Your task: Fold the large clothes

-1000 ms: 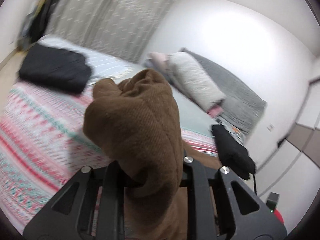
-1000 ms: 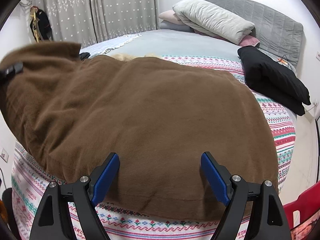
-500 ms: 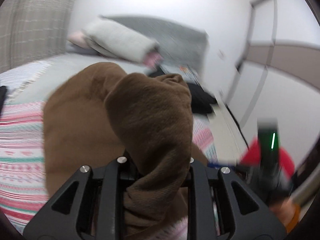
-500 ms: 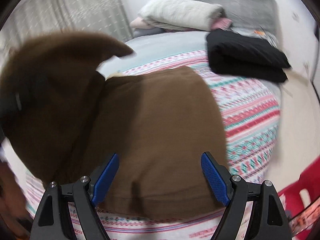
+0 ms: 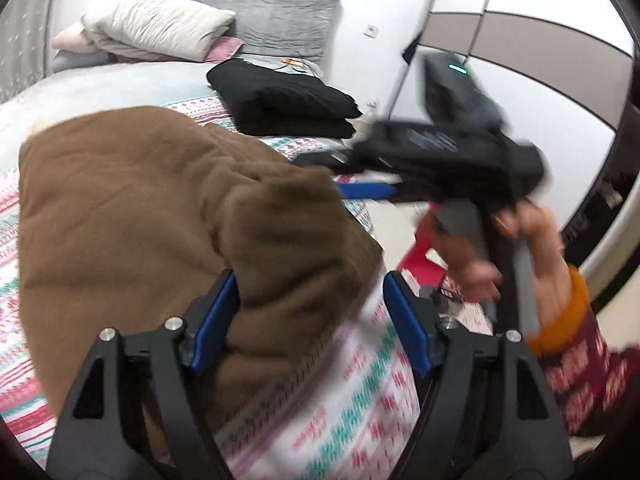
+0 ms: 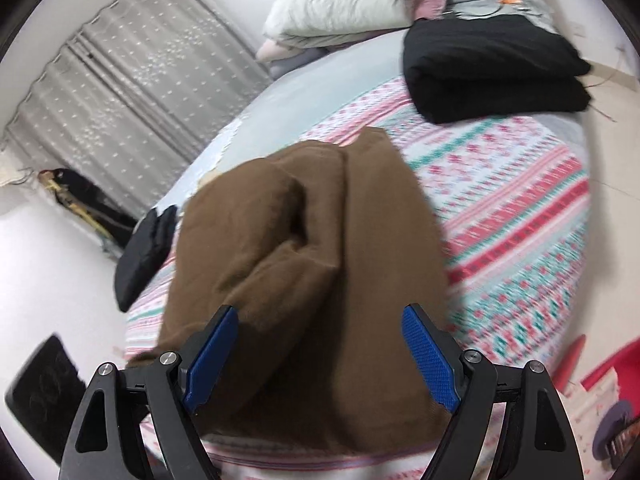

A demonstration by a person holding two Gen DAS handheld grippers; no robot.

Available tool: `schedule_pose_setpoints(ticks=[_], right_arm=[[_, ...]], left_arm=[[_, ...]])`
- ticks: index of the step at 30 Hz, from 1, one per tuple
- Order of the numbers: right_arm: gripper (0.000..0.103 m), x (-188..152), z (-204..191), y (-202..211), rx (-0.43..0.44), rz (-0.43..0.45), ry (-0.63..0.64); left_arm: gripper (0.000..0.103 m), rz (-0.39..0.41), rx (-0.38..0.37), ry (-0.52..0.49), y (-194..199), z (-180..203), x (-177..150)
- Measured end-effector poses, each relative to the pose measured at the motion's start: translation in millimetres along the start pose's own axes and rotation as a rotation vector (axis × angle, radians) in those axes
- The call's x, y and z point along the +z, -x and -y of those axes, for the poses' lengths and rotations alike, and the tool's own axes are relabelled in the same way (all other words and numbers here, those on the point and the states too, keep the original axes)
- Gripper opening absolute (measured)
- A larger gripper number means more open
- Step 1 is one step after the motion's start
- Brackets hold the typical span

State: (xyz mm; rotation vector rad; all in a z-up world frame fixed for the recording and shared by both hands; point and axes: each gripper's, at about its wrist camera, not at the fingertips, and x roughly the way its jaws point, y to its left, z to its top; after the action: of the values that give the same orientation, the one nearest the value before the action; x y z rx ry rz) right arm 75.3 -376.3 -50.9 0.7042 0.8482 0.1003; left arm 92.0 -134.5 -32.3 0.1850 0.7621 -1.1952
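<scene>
**Brown garment lands on the bed as both claws stand wide**

As my left claw (image 5: pixel 310 320) spreads its jaws, its wrist view shows the brown garment (image 5: pixel 160 216) bunched on the patterned bedspread (image 5: pixel 320 412), one fold lying against the left blue pad while the right pad stands clear of it. Beyond lie a folded black garment (image 5: pixel 284 100) and pillows (image 5: pixel 156 26) at the grey headboard. My right hand (image 5: pixel 520 240) appears blurred at the right, carrying the other tool.

From the right wrist, my right claw (image 6: pixel 320 356) is released, jaws wide above the near end of the brown garment (image 6: pixel 304 264), gripping nothing. The cloth lies heaped along the bed (image 6: pixel 520 208), with the black garment (image 6: pixel 492 68) near the pillows (image 6: pixel 344 4) and grey curtains (image 6: pixel 136 108) at the left.
</scene>
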Motion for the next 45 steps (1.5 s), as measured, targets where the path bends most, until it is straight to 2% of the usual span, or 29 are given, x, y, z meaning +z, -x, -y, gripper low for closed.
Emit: schedule_pose_setpoints(ticks=[2,6,10,14,17,21,22,23,24,25,28,31,33,35,39,43,45], right_arm=[[0.085,11,0,-11,0.056,-0.038,-0.016],[0.085,33,2,-31,0.098,-0.099,-0.044],[0.086,51,10,-51,0.192,-0.153,-0.116],[0.088,57,15,-82,0.173,-0.235,-0.150],[0.088,54,9,-107,0.145,-0.310,-0.166],[0.088,56,-17,-118,0.211,-0.332,-0.137],[0.080,59,-26,-120,0.197,-0.322,-0.105],[0.052,61,-34,-121,0.182,-0.314,-0.070],[0.038,64,-44,-123,0.158,-0.309,-0.026],[0.030,67,-52,-122,0.148,-0.306,0.003],[0.021,78,-80,-104,0.130,-0.258,0.094],[0.020,91,-103,-66,0.196,-0.191,0.154],[0.020,97,-109,-41,0.205,-0.140,0.198],[0.020,99,-101,-28,0.211,-0.114,0.205],[0.020,96,-38,-16,0.221,-0.103,0.096],[0.020,81,45,-43,0.202,-0.133,-0.081],[0.026,67,80,-61,0.163,-0.168,-0.128]], left_arm=[[0.079,-0.004,-0.017,-0.008,15,3,-3],[0.083,0.022,-0.052,0.006,47,-3,-4],[0.083,0.063,0.013,0.043,62,-28,-1],[0.083,0.051,0.123,0.165,65,-71,-8],[0.083,0.042,0.130,0.256,56,-99,-12],[0.083,0.014,0.154,0.352,43,-130,-25],[0.083,0.002,0.160,0.379,38,-137,-27],[0.083,-0.005,0.158,0.398,36,-142,-27],[0.083,-0.009,0.154,0.423,33,-148,-28],[0.083,-0.009,0.150,0.444,35,-152,-31],[0.083,0.007,0.136,0.497,38,-157,-29],[0.083,0.033,0.139,0.502,43,-156,-17],[0.083,0.045,0.126,0.499,44,-154,-8],[0.083,0.052,0.113,0.485,42,-151,1],[0.083,0.028,0.097,0.468,26,-152,9],[0.083,-0.023,0.070,0.477,0,-160,10],[0.086,-0.040,-0.011,0.534,-15,-170,10]])
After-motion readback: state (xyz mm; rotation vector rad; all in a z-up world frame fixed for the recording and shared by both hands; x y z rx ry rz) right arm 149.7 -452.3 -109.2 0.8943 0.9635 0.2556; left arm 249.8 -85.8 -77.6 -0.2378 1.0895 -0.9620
